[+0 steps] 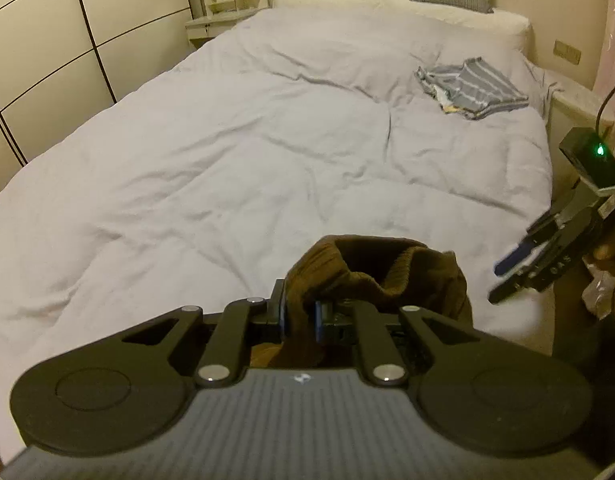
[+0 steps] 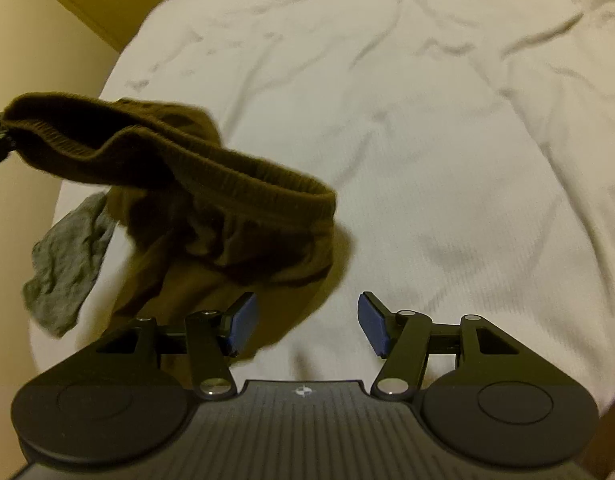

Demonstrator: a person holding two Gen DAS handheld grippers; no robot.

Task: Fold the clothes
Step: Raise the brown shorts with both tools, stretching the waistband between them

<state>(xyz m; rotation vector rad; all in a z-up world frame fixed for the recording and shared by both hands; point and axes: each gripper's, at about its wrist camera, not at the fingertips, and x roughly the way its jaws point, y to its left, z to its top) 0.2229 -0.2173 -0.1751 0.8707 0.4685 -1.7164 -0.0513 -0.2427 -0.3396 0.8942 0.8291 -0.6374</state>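
A brown garment (image 1: 371, 272) with a ribbed elastic waistband hangs from my left gripper (image 1: 301, 318), which is shut on a bunch of its cloth above the near end of the bed. In the right wrist view the same brown garment (image 2: 211, 192) hangs in the air at the left, its waistband stretched out level. My right gripper (image 2: 305, 326) stands open with nothing between its blue pads (image 2: 243, 322), just to the right of and below the garment. That right gripper (image 1: 547, 248) also appears at the right edge of the left wrist view, held by a hand.
A bed with a wrinkled pale duvet (image 1: 247, 140) fills most of the view. A folded striped grey garment (image 1: 473, 88) lies at its far right. A grey cloth (image 2: 63, 268) hangs at the bed's near edge. Wardrobe doors (image 1: 47, 40) stand left, a nightstand (image 1: 223, 20) beyond.
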